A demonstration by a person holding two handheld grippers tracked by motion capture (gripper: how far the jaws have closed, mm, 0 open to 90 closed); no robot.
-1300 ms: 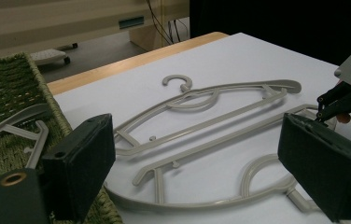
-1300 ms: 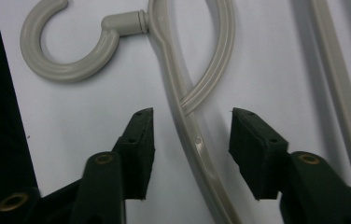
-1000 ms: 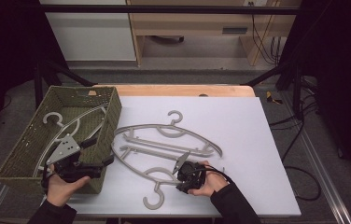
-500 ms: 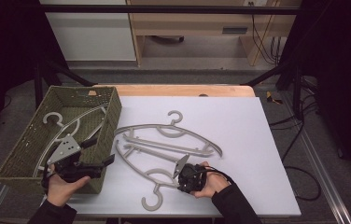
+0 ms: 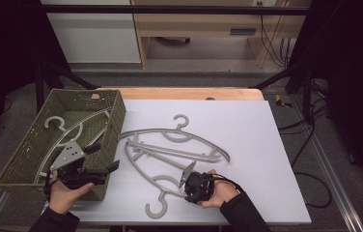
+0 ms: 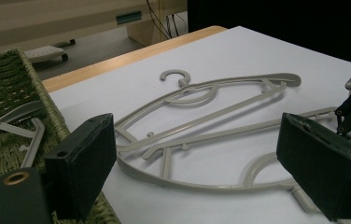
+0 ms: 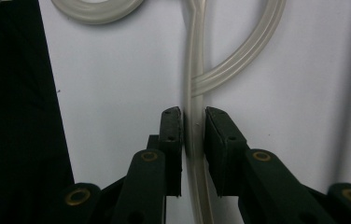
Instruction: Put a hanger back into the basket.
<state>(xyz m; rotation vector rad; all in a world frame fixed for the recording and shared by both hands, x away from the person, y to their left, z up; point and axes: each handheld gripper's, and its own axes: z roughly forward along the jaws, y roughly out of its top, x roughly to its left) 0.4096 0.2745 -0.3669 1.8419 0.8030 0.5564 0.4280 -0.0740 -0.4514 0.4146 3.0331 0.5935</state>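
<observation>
White table [image 5: 247, 130]; green woven basket [image 5: 25, 159], two grey hangers [image 5: 170, 150] atop

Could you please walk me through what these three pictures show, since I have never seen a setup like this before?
There is no robot here: a person holds a hand-held two-jaw tool in each hand. The high view looks down from above the person's side of the white table. The other two pictures come from small cameras riding on each tool, looking along its black jaws.

On the table lie two grey plastic hangers, one far hanger and one near hanger, partly overlapping. At the left stands a green woven basket with another hanger already inside.

The right gripper has its jaws closed around a thin bar of the near hanger, near its hook. The left gripper is wide open and holds nothing; in the high view it sits at the basket's near corner.
</observation>
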